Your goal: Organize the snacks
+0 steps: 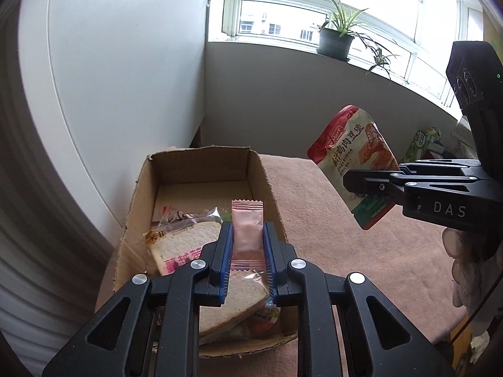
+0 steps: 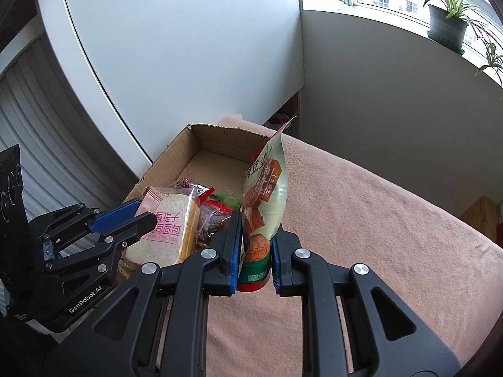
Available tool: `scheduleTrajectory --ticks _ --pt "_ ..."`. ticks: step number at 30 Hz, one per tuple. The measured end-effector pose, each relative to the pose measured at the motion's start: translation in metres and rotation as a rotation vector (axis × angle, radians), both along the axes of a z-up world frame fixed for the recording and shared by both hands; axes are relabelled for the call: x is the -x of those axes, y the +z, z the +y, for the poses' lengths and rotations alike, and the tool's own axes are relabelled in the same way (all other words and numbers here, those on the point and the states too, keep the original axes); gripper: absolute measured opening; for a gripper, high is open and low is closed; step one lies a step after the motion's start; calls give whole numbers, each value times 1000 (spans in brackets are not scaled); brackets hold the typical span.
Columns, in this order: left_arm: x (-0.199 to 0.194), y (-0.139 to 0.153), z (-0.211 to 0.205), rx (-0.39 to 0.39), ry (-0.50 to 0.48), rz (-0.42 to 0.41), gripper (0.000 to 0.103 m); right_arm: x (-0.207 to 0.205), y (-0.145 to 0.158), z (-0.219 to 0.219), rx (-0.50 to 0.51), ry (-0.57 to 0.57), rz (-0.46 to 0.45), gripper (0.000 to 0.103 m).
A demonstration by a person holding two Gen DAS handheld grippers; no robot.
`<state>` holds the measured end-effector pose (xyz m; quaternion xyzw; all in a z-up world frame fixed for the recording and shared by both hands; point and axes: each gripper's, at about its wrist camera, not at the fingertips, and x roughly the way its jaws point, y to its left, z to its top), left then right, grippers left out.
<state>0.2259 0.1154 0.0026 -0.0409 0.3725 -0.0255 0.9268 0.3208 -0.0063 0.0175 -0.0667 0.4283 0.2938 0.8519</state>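
Left gripper (image 1: 247, 245), at lower centre of the left view, has its jaws closed on a pink sachet (image 1: 246, 232) above the box (image 1: 201, 166); right gripper (image 2: 254, 248) clamps a pouch (image 2: 265, 201) by its bottom end, approx. over the box's right wall. Best to lower the sachet to the bread (image 1: 185, 248) w/o tilting, then open, and bring the pouch into the free far corner.

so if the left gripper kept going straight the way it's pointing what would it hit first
Probably the bagged bread slice in the cardboard box. The left gripper, shut on a pink sachet, points down into the box; depth is hard to judge, so the sachet's tip may touch first.
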Motion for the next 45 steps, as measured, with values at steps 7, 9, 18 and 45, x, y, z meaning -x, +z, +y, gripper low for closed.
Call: scheduleTrajectory --ticks 7,9,18,45 --pt "-8 -10 40 14 63 28 17 -14 -20 39 46 14 24 17" --pt "-11 -13 47 22 72 37 17 -17 -26 44 60 10 31 17" --pt "-27 -23 66 61 108 66 18 -18 -46 64 97 27 42 27" --pt "-10 -6 56 36 130 35 65 14 -24 23 93 -22 -41 70"
